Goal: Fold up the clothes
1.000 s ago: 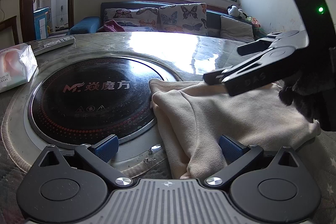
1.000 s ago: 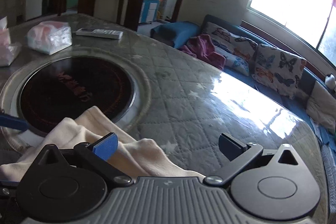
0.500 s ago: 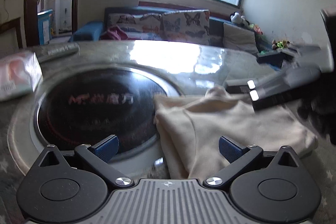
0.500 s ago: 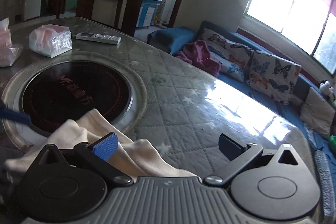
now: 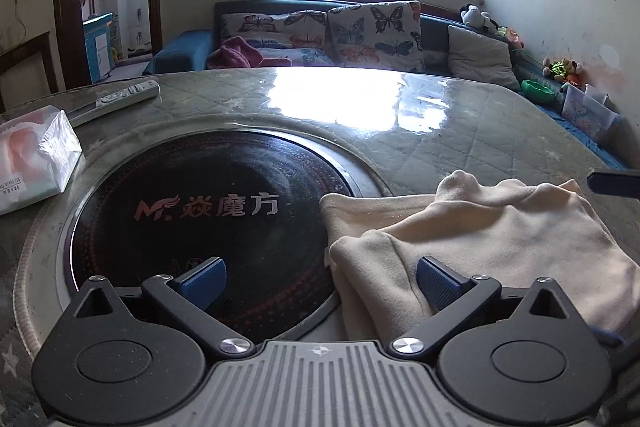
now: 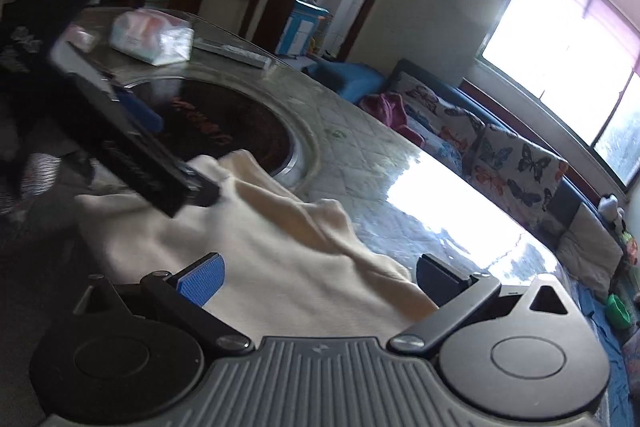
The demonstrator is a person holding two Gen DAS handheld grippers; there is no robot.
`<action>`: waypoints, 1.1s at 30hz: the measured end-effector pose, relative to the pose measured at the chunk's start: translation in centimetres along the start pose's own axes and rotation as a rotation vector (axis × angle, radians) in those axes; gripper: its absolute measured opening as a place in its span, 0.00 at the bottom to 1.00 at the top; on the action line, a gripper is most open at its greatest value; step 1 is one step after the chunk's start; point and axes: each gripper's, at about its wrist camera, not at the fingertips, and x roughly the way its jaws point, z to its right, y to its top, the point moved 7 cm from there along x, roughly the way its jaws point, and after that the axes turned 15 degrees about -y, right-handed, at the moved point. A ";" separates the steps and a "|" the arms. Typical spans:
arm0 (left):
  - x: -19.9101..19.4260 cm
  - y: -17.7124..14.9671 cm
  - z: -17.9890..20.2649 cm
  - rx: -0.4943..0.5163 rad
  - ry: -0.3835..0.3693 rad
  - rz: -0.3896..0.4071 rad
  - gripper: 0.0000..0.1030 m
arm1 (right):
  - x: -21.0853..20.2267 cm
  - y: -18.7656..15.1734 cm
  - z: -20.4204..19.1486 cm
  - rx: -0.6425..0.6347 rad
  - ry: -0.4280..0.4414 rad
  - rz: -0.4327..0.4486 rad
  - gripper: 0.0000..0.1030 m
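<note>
A cream garment (image 5: 488,239) lies folded on the quilted table, its left edge over the rim of the black round cooktop (image 5: 208,211). My left gripper (image 5: 320,281) hovers open at the garment's near-left corner, nothing between its blue pads. In the right wrist view the same cream garment (image 6: 280,259) spreads below my right gripper (image 6: 318,277), which is open and tilted. The left gripper's dark body (image 6: 132,155) shows there, blurred, above the cloth's far-left side. A blue fingertip (image 5: 614,181) pokes in at the right edge of the left wrist view.
A tissue pack (image 5: 34,159) and a white remote (image 5: 128,95) lie at the table's left. The glossy table (image 5: 400,131) stretches beyond the cloth. A sofa with butterfly cushions (image 5: 360,35) stands behind it.
My right gripper has pulled back off the cloth toward the right and tilted. The left gripper has risen slightly. The garment lies still, folded.
</note>
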 end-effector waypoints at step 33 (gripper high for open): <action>-2.5 -2.7 3.3 0.039 -0.003 -0.034 1.00 | -4.4 -12.8 12.4 0.351 -0.434 -0.269 1.00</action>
